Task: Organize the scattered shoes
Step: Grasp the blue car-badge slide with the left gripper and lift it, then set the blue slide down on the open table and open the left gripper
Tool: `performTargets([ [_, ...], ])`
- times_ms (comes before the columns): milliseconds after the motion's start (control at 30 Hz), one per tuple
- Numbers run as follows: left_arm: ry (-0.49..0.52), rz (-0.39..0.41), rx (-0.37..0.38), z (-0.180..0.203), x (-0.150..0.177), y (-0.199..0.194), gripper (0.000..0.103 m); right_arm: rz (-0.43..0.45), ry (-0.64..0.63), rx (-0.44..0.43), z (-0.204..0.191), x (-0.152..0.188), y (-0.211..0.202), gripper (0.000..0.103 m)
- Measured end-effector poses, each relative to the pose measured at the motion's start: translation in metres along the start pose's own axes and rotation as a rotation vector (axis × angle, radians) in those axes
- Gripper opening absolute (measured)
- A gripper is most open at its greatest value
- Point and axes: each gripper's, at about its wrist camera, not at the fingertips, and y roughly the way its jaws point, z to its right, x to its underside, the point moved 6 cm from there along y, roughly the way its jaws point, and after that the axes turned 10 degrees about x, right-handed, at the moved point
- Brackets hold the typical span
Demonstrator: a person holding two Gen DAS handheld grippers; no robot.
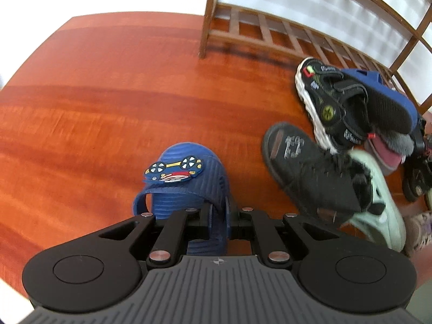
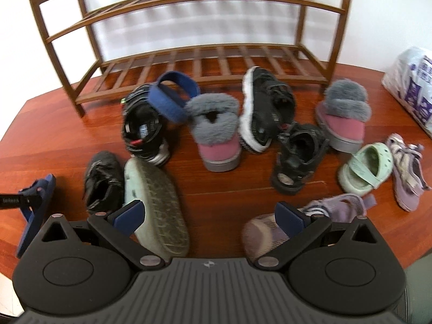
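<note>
Left wrist view: the left gripper [image 1: 219, 217] is closed on the side wall of a blue sandal [image 1: 186, 186], which sits directly ahead of the fingers with its toe pointing away, over the wooden floor [image 1: 108, 94]. Judged light and rubbery, it should flex under pressure; the thin wall near the heel strap is a fair hold, though it may swing. Ahead and to the right lie a black shoe [image 1: 310, 178] on a green clog [image 1: 383, 210] and a black sandal [image 1: 332, 105], all close enough to be struck. The shoe rack [image 1: 270, 27] stands beyond them. Right wrist view: the right gripper [image 2: 208, 216] is wide open and empty. A purple sandal [image 2: 324, 213] lies just past its right finger, the upturned green clog [image 2: 156, 208] past its left. Fur-trimmed pink boots [image 2: 216, 135] and further sandals crowd the path ahead to the rack, whose shelves hold nothing.
</note>
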Motion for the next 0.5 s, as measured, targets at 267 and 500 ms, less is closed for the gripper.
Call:
performTargets([
  [267, -0.029, -0.031, -0.005, -0.006, 0.021, 0.004, 0.01, -0.01, -0.065, -0.038, -0.022, -0.003, 0.003, 0.103],
  [500, -0.005, -0.039, -0.007, 0.004, 0.022, 0.005, 0.029, -0.014, -0.093, -0.049, -0.019, -0.006, 0.005, 0.103],
])
